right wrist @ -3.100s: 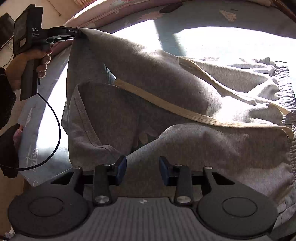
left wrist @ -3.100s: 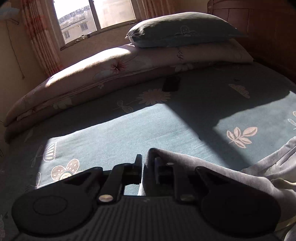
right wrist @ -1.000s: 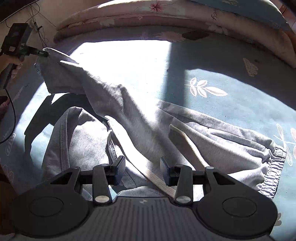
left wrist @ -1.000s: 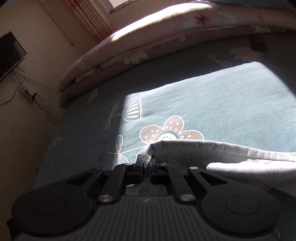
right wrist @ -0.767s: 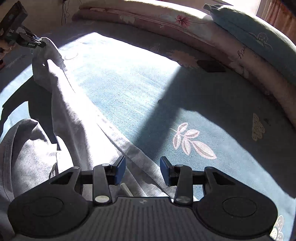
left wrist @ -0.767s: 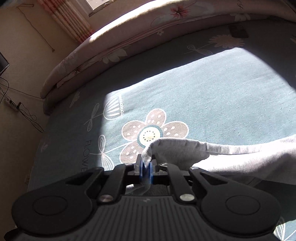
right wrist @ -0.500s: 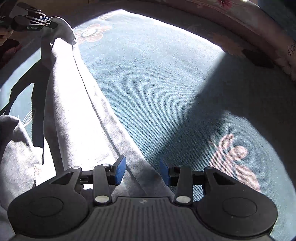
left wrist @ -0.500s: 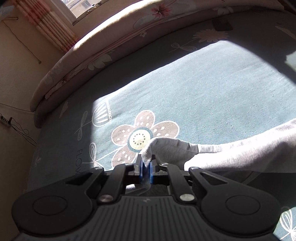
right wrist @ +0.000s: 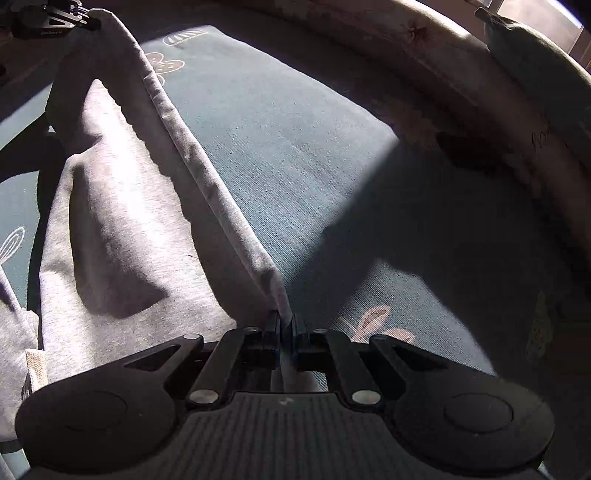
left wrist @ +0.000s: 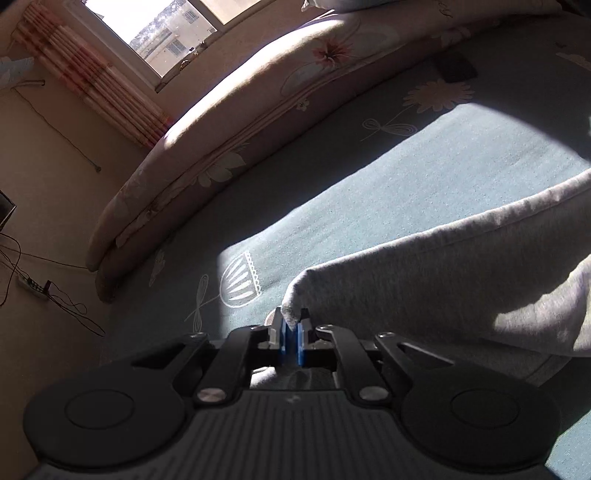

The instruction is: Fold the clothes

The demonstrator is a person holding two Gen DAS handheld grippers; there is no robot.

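Grey sweatpants (right wrist: pixel 122 221) lie partly lifted over a teal flowered bedsheet (right wrist: pixel 295 155). My left gripper (left wrist: pixel 291 332) is shut on one corner of the grey fabric (left wrist: pixel 443 280), which runs off to the right. In the right wrist view my right gripper (right wrist: pixel 284 328) is shut on the same edge of the pants, and that edge stretches taut up to the left gripper (right wrist: pixel 55 22) at the top left corner. A cream drawstring (right wrist: pixel 35 365) shows at the lower left.
A rolled pink floral quilt (left wrist: pixel 258 122) runs along the far side of the bed, with a teal pillow (right wrist: pixel 535 66) on it. A small dark object (left wrist: pixel 454 68) lies on the sheet near the quilt. Window and curtain (left wrist: pixel 92 74) stand behind; cables (left wrist: pixel 37 288) lie on the floor.
My right gripper has shut on the pants' edge; half a second ago it stood open. The left gripper keeps its hold, and the edge between the two is now stretched straight.
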